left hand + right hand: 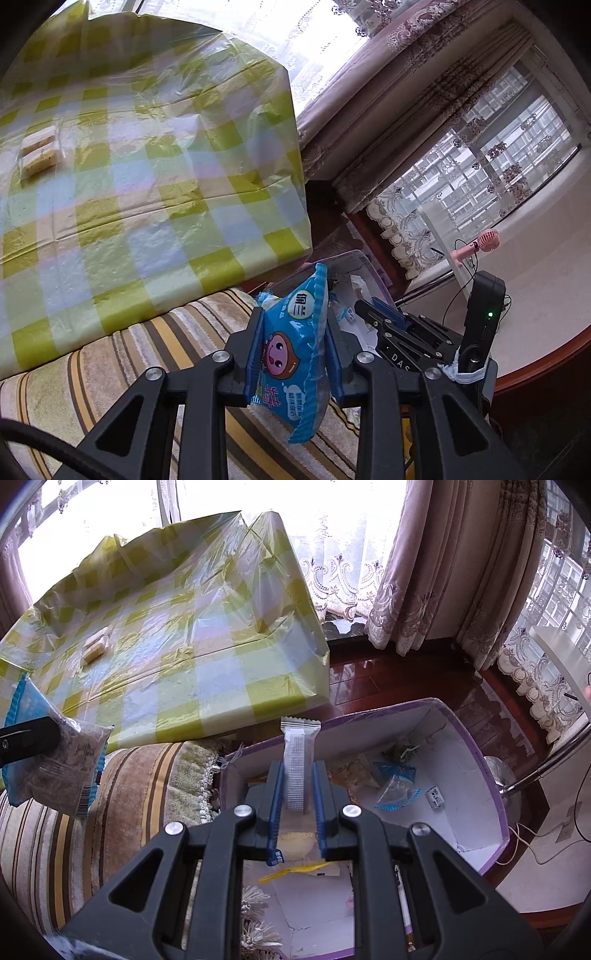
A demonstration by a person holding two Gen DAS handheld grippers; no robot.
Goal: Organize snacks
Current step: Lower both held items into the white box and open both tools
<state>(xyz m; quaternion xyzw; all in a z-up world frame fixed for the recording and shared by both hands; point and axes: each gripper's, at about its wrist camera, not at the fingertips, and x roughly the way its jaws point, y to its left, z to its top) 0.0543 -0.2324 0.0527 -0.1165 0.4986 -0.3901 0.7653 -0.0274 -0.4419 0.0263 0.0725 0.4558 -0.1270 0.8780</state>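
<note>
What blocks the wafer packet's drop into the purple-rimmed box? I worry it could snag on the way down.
Nothing visible does. The right tongs hold the white wafer packet over the open purple-rimmed white box; only loose snack packets lie on its floor below.

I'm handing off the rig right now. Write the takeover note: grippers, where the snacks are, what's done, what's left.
Left gripper: shut on the blue snack packet, held over the striped sofa.
Right gripper: shut on a white snack bar, held over the purple-edged box.
Done: some packets already lie in the box.
Left: drop both held snacks into the box, then fetch the yellow snacks on the checked table.
</note>
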